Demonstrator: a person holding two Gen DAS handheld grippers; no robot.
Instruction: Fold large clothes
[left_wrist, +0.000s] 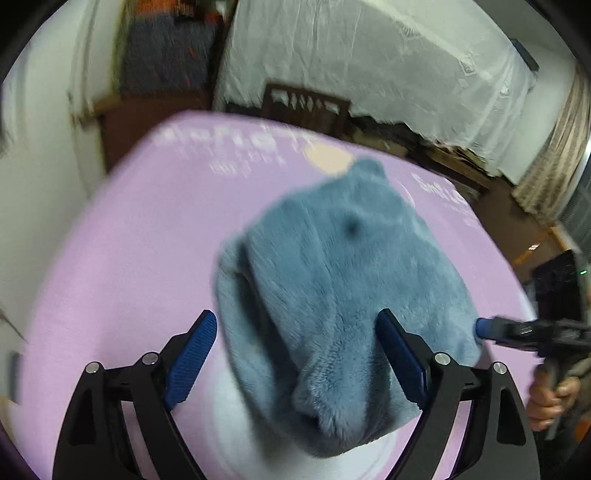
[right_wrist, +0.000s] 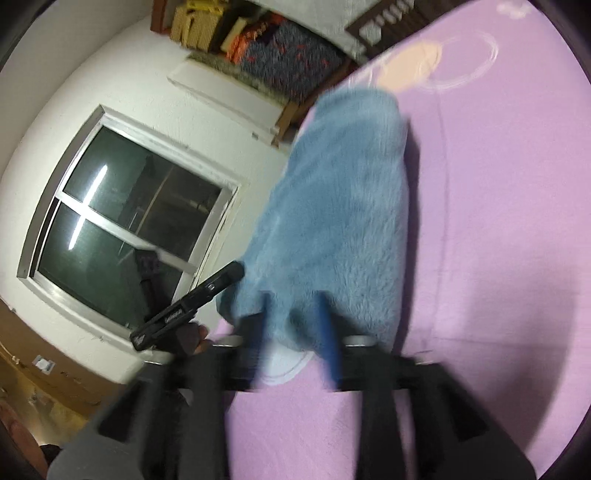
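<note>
The left gripper (left_wrist: 297, 354) is standing with its jaws spread wide, the two ribbed blue pads (left_wrist: 192, 363) well apart. A fold of the blue fleece garment (left_wrist: 351, 295) is lying between them; the right pad is pressing against the pile, while the left pad is just beside the cloth's edge, and nothing is pinched. The gripper is pointing forward and down over the purple sheet (left_wrist: 129, 258), its black linkage arms showing round silver pins.

The garment is a thick, plushy thing, dusty blue with a long soft nap, folded into a bulky rounded bundle. It is sitting near the middle of the sheet, which is smooth, printed with faint white lettering and a peach-coloured patch (left_wrist: 328, 157).

Further right, the right gripper (left_wrist: 482, 328) is reaching in sideways, its blue tip touching the bundle's right edge, with the person's hand (left_wrist: 550, 402) wrapped round the handle below. In its own view, the right gripper (right_wrist: 295, 314) is heavily blurred; its fingers (right_wrist: 328, 336) are sitting narrowly apart with fleece (right_wrist: 340, 221) bunched between them, apparently clamped on the cloth. There the garment is hanging raised above the sheet (right_wrist: 498, 221), and the left gripper (right_wrist: 192, 306) is showing as a dark bar before a window (right_wrist: 122, 221).
</note>
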